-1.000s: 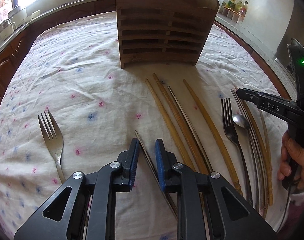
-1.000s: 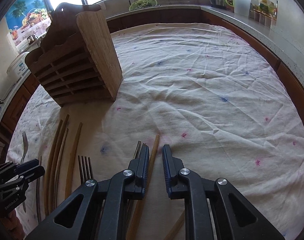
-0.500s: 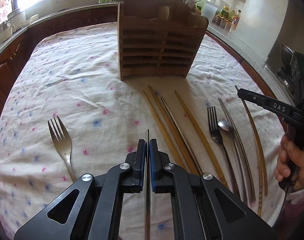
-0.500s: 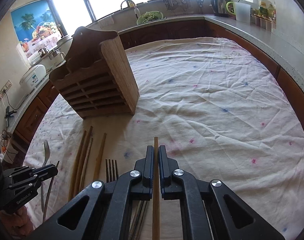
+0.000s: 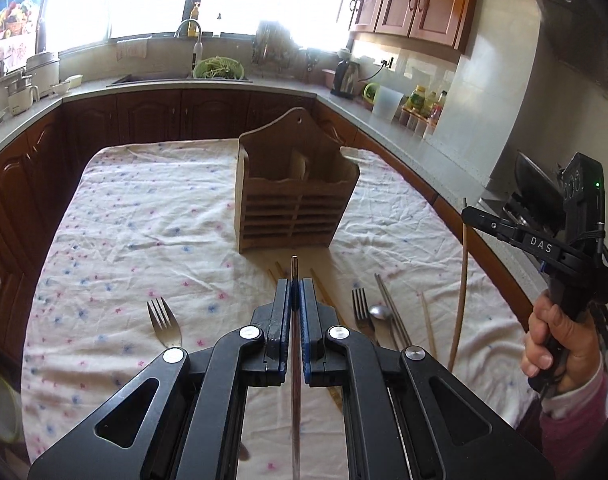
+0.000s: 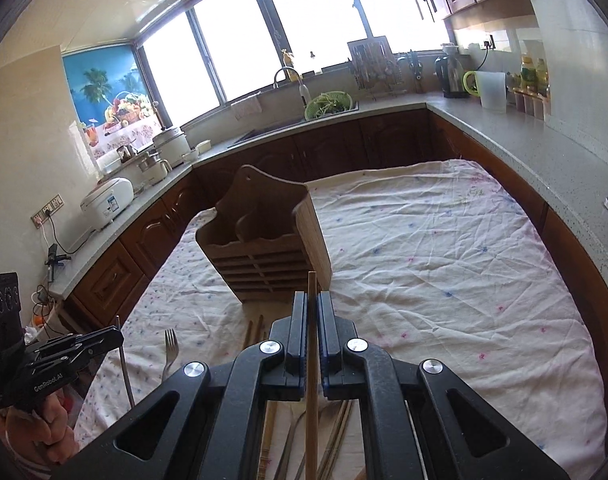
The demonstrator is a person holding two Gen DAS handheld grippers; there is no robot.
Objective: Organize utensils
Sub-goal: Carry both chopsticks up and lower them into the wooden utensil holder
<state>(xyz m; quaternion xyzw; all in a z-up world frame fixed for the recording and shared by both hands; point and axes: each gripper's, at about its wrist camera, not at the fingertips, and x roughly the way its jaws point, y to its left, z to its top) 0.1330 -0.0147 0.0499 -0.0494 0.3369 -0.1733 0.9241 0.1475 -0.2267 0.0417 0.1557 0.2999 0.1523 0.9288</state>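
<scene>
Utensils lie on the flowered tablecloth [image 5: 151, 208] in front of the wooden caddy [image 5: 295, 196], which stands upright on the cloth with two open compartments at its top; nearest the caddy's base lie wooden chopsticks [image 5: 324, 288], then a fork [image 5: 360, 308], a spoon [image 5: 380, 313] and metal chopsticks [image 5: 392, 308] close together; a second fork [image 5: 163, 322] lies well apart, off the caddy's left corner; the left gripper [image 5: 294, 300] is clamped on a metal chopstick [image 5: 294, 276], its tip raised toward the caddy's front; the right gripper [image 6: 312, 312] is clamped on a wooden chopstick [image 6: 312, 292], lifted clear of the cloth, pointing at the caddy's right front corner; a hand [image 5: 560, 340] in a pink sleeve holds it.
</scene>
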